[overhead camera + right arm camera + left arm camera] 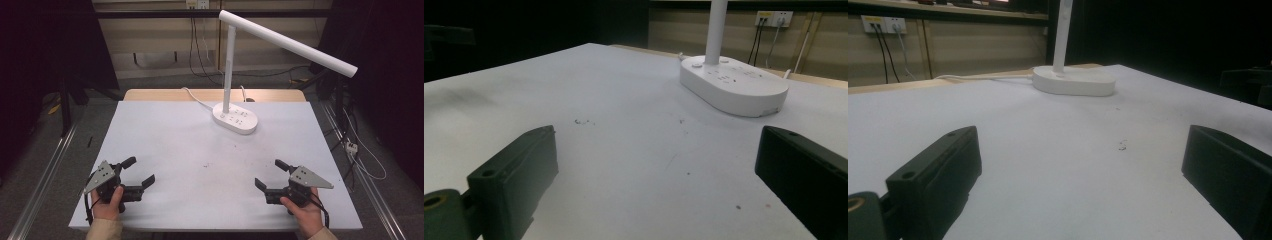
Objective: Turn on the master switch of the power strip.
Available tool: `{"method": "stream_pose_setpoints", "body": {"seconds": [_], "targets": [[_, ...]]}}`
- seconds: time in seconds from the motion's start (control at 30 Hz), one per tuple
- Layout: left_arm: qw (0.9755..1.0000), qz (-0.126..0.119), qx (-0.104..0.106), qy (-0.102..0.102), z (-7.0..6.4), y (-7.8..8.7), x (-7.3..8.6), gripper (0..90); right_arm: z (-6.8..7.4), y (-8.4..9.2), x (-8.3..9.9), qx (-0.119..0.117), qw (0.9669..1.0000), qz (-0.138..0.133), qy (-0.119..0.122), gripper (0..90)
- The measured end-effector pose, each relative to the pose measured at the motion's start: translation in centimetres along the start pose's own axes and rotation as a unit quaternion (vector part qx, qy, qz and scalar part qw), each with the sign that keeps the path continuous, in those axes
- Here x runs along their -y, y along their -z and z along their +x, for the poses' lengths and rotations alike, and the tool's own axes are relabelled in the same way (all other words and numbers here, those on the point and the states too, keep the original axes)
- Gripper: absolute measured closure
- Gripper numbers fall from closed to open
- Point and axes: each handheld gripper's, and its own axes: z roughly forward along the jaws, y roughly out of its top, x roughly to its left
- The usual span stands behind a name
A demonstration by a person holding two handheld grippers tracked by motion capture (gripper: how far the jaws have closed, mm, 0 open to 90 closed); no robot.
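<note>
Both the left gripper [140, 172] and right gripper [266, 173] rest spread and empty on the white table [165, 135], seemingly readied, aimed at the white plastic desk lamp [235, 118] standing well ahead between them.

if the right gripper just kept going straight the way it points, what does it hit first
Probably the lamp base: the right gripper, jaws open and empty, looks across bare table toward it, though the base sits right of centre, so it might slip past.
</note>
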Motion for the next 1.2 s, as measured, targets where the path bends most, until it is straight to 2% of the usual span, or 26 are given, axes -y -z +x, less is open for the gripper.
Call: {"method": "stream_pose_setpoints", "body": {"seconds": [0.23,0.33,0.57,1.2], "targets": [[1.0,0.002,0.0,0.001,0.1,-0.1,0.1,2.3,-0.5,-1.5,-0.8,0.006,0.9999,0.009,0.001,3.7],[1.0,-0.002,-0.001,0.005,0.1,0.0,0.1,2.3,-0.7,-2.6,-1.5,0.008,0.9998,0.012,0.011,4.0],[1.0,-0.001,-0.002,0.005,0.1,0.1,0.2,2.4,-0.9,-4.4,-2.1,0.014,0.9996,0.019,0.014,4.1],[1.0,0.0,-0.005,0.008,0.5,0.3,0.4,2.4,-1.2,-6.9,-2.7,0.02,0.9989,0.037,0.02,4.5]]}}
